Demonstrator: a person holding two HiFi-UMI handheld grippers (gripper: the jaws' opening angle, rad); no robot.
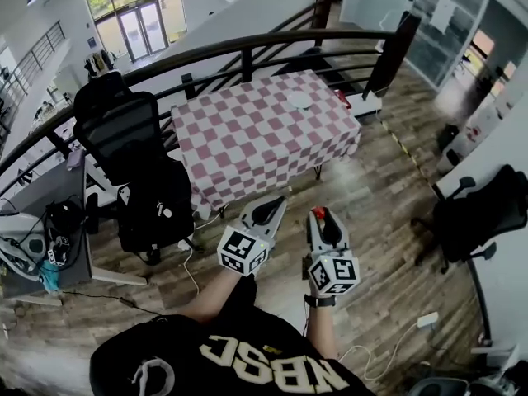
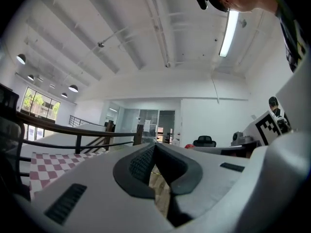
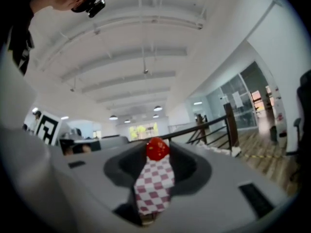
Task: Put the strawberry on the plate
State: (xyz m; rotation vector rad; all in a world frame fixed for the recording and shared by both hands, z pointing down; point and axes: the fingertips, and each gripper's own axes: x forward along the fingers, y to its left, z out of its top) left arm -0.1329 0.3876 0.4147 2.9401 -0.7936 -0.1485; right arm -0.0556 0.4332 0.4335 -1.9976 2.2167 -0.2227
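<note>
A red strawberry (image 1: 318, 214) (image 3: 157, 149) sits pinched at the tips of my right gripper (image 1: 319, 216) (image 3: 157, 147), which is shut on it and held at waist height over the wooden floor. Beside it, my left gripper (image 1: 274, 205) (image 2: 155, 146) has its tips touching and holds nothing. Both grippers point toward the table with the red-and-white checked cloth (image 1: 247, 134), a good step away. A small white plate (image 1: 299, 100) lies near the table's far right corner. In the right gripper view the checked cloth (image 3: 154, 183) shows through the gap below the strawberry.
A black office chair (image 1: 124, 134) stands left of the table, another (image 1: 483, 213) at the right. A dark curved railing (image 1: 247, 49) runs behind the table. A desk with gear (image 1: 37, 246) and floor cables (image 1: 190, 262) lie at the left.
</note>
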